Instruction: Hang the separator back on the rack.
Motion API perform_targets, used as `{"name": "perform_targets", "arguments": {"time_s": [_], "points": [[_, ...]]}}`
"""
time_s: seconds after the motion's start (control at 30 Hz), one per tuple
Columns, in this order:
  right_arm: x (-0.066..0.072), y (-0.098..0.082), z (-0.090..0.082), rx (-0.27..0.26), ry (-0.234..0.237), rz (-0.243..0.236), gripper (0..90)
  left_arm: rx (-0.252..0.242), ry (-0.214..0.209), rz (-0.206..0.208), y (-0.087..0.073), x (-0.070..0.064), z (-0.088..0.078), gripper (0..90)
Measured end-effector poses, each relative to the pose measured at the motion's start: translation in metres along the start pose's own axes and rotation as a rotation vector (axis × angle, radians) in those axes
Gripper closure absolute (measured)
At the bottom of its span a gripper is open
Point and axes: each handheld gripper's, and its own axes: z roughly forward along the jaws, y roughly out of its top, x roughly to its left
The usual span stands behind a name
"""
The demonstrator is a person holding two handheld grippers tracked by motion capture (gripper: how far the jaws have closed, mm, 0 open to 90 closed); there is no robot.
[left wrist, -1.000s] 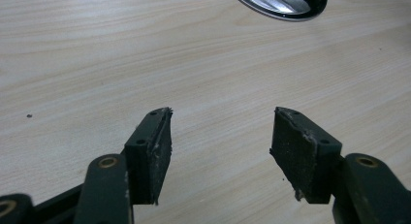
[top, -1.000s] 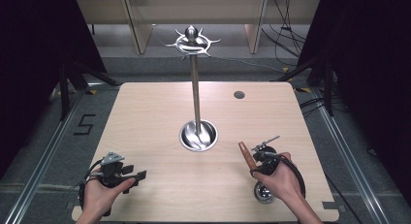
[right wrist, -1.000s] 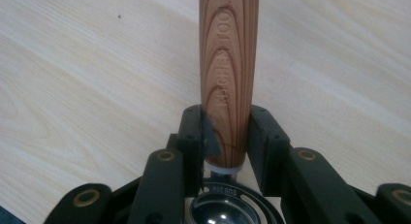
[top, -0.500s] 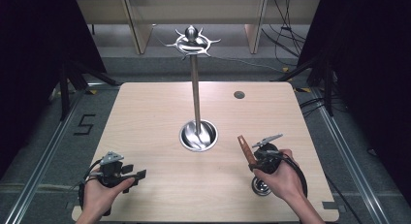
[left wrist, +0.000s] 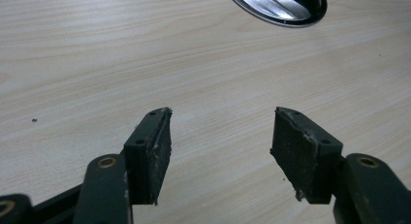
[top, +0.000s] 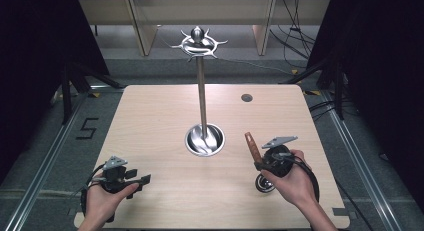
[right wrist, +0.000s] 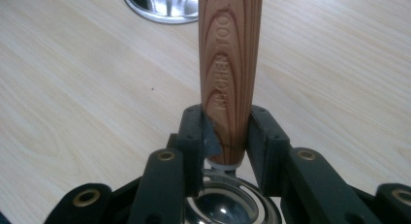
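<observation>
At right, ladle (top: 252, 150) (barely shifted)

- The ladle (top: 259, 163) is showing a grained wooden handle and a glossy steel bowl.
- The stand (top: 202, 98) is gleaming as polished metal.
- The table (top: 150, 121) is looking like matt pale wood.

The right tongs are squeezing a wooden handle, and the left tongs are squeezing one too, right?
Not quite. The right tongs do squeeze the wooden handle, as the right gripper view shows. But the left tongs hold nothing: in the left gripper view they stand open with only bare table between them.
</observation>
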Motion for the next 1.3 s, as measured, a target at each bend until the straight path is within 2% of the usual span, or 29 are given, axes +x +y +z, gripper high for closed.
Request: {"name": "perform_targets", "arguments": {"time_s": [0.1, 0.17, 0.2, 0.27, 0.33, 0.4, 0.43, 0.47, 0.5, 0.57, 0.6, 0.67, 0.7, 0.77, 0.8, 0.83, 0.87, 0.93, 0.97, 1.1, 1.13, 1.2, 1.23, 1.27, 1.3], "points": [[-0.001, 0.000, 0.000, -0.015, 0.003, -0.021, 70.3, 0.003, -0.001, 0.004, 0.000, 0.000, -0.001, 38.5], [-0.001, 0.000, 0.000, -0.010, 0.004, -0.016, 70.3, 0.006, 0.002, 0.003, 0.000, 0.000, -0.001, 38.5], [-0.001, 0.000, -0.001, -0.013, 0.003, -0.021, 70.2, 0.000, 0.003, 0.018, 0.001, 0.001, -0.001, 38.5], [-0.002, 0.001, 0.000, -0.023, -0.001, -0.033, 70.2, 0.001, 0.002, 0.006, 0.000, 0.000, -0.001, 38.5], [-0.001, 0.003, -0.004, -0.035, 0.007, -0.020, 70.3, 0.001, 0.000, 0.010, 0.001, 0.001, -0.001, 38.5], [-0.003, 0.004, -0.006, -0.062, 0.010, -0.043, 70.3, -0.012, 0.000, -0.004, 0.000, 0.000, 0.000, 38.4], [-0.003, 0.004, -0.006, -0.062, 0.010, -0.043, 70.3, -0.012, 0.000, -0.004, 0.000, 0.000, 0.000, 38.4], [-0.001, 0.004, -0.007, -0.069, 0.014, -0.013, 70.3, -0.010, 0.002, 0.000, 0.000, 0.000, -0.001, 38.4], [-0.005, 0.005, -0.008, -0.087, 0.019, -0.040, 70.3, -0.010, 0.001, -0.001, 0.001, 0.000, 0.000, 38.4], [-0.006, 0.005, -0.008, -0.106, 0.021, -0.058, 70.3, -0.008, 0.001, 0.001, 0.001, 0.000, 0.000, 38.4], [-0.004, 0.005, -0.012, -0.100, 0.015, -0.013, 70.2, -0.006, 0.001, -0.004, 0.001, 0.000, 0.000, 38.4], [-0.004, 0.005, -0.011, -0.115, 0.015, -0.013, 70.3, -0.006, 0.001, 0.001, 0.001, 0.000, 0.000, 38.4], [-0.005, 0.007, -0.013, -0.128, 0.016, -0.031, 70.3, -0.007, 0.005, -0.002, 0.001, 0.000, -0.001, 38.3], [-0.005, 0.007, -0.014, -0.128, 0.015, -0.027, 70.3, -0.006, 0.005, 0.009, 0.001, 0.000, -0.001, 38.3], [-0.004, 0.008, -0.016, -0.128, 0.020, -0.002, 70.3, -0.012, 0.007, 0.009, 0.001, 0.000, -0.001, 38.3], [-0.004, 0.008, -0.016, -0.128, 0.022, -0.001, 70.2, -0.011, 0.007, 0.011, 0.001, 0.000, -0.001, 38.3], [-0.007, 0.008, -0.014, -0.151, 0.022, -0.045, 70.3, -0.011, 0.011, -0.001, 0.001, 0.000, -0.001, 38.3], [-0.005, 0.009, -0.015, -0.155, 0.029, -0.016, 70.3, -0.011, 0.009, 0.005, 0.001, 0.000, -0.001, 38.3], [-0.003, 0.010, -0.017, -0.136, 0.032, 0.007, 70.2, -0.008, 0.004, 0.002, 0.001, 0.000, 0.000, 38.2], [-0.003, 0.011, -0.018, -0.148, 0.032, -0.005, 70.3, -0.014, 0.006, 0.001, 0.001, 0.000, 0.000, 38.1], [-0.002, 0.012, -0.018, -0.151, 0.028, 0.002, 70.3, -0.023, 0.005, -0.014, 0.001, -0.002, 0.001, 38.1], [-0.002, 0.012, -0.019, -0.167, 0.025, -0.011, 70.3, -0.026, 0.009, -0.018, 0.001, -0.002, 0.001, 38.0], [0.001, 0.012, -0.019, -0.165, 0.033, 0.028, 70.3, -0.027, 0.005, -0.018, 0.001, -0.001, 0.001, 38.0], [-0.002, 0.013, -0.019, -0.178, 0.026, -0.004, 70.3, -0.026, 0.005, -0.017, 0.001, -0.001, 0.001, 38.0], [-0.002, 0.014, -0.020, -0.165, 0.032, 0.002, 70.3, -0.026, 0.004, -0.018, 0.001, -0.001, 0.001, 38.0]]}}
